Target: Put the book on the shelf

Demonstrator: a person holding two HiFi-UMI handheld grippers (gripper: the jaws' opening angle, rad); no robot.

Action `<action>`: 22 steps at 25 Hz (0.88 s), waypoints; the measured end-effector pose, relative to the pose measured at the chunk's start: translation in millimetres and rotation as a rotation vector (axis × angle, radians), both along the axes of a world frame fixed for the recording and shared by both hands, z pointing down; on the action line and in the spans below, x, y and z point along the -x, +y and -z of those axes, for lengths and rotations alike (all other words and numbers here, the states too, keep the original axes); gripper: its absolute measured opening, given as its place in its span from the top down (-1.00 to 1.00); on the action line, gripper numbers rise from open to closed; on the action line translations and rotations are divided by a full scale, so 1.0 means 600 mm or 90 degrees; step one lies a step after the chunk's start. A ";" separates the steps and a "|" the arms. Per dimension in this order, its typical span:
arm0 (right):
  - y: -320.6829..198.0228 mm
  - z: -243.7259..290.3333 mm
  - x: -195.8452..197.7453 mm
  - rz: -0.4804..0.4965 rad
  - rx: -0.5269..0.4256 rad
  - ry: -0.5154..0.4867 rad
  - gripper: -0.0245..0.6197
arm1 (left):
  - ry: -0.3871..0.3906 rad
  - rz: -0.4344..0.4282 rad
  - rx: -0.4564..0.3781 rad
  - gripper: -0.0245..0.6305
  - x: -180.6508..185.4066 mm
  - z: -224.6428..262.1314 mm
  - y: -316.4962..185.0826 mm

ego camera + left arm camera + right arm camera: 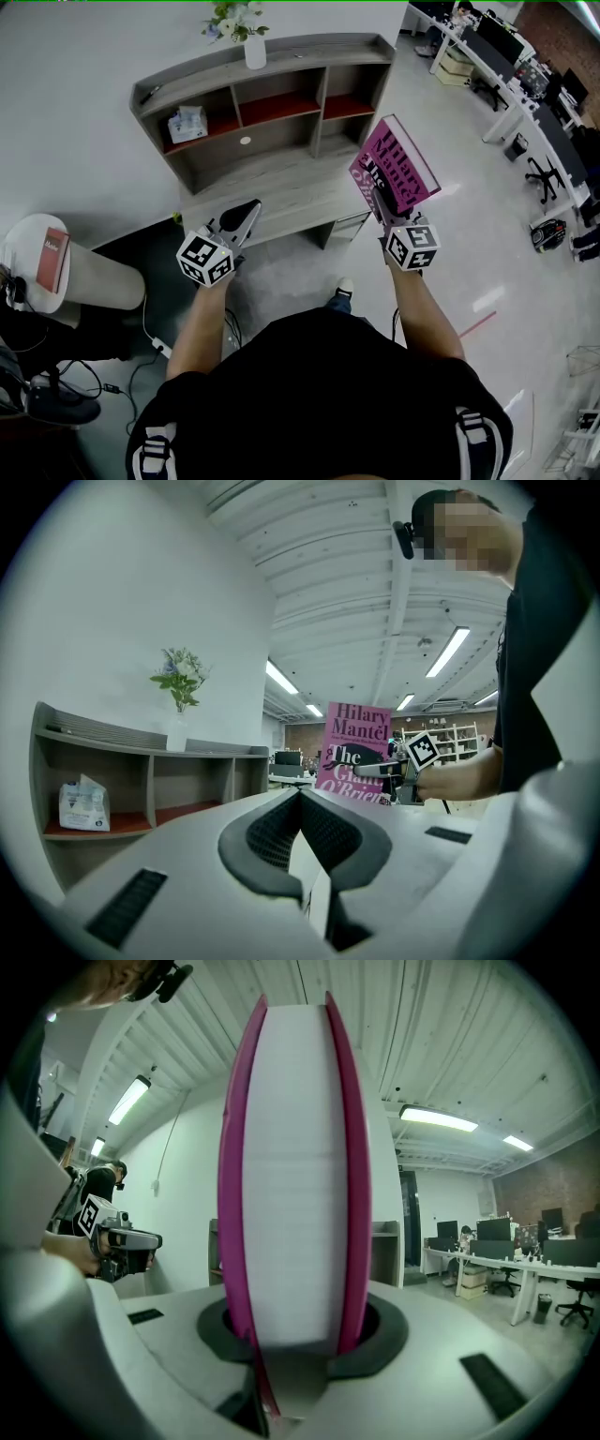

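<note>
My right gripper [387, 214] is shut on the bottom edge of a pink paperback book [394, 172], held upright and tilted in front of the shelf's right end. In the right gripper view the book's white page edge [295, 1176] stands between the two pads of the right gripper [295, 1327]. The grey shelf unit [281, 54] with red boards stands against the white wall. My left gripper [249, 210] hovers shut and empty over the unit's lower desk surface [281, 187]. From the left gripper [300, 795] I see the book's cover [354, 750] off to the right.
A tissue pack [187, 123] lies in the shelf's left compartment and a vase of flowers [253, 45] stands on top. A round white side table [23, 246] with a red book [54, 260] is at the left. Office desks and chairs [539, 173] fill the right.
</note>
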State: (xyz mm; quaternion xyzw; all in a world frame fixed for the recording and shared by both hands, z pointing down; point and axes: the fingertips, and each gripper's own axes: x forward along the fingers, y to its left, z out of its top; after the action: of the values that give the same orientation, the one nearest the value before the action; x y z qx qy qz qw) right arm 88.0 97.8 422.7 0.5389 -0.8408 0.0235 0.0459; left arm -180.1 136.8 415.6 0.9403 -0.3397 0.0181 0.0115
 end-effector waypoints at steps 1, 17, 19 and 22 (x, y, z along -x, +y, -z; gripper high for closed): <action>-0.001 -0.002 -0.001 0.000 0.002 -0.003 0.46 | -0.002 0.002 0.001 0.87 0.001 -0.001 -0.001; -0.057 -0.020 -0.051 0.010 0.005 -0.021 0.46 | -0.038 -0.011 0.028 0.87 -0.065 -0.017 -0.039; -0.071 -0.023 -0.056 0.012 0.002 -0.014 0.46 | -0.042 -0.004 0.026 0.87 -0.071 -0.015 -0.052; -0.093 -0.026 -0.065 0.016 0.001 -0.008 0.46 | -0.041 -0.009 0.033 0.87 -0.083 -0.016 -0.073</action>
State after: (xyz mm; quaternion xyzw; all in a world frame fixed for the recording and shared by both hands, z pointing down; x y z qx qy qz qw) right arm 127.3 41.8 438.1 0.5282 -0.8477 0.0268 0.0410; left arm -130.2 93.1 424.9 0.9409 -0.3330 0.0572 0.0244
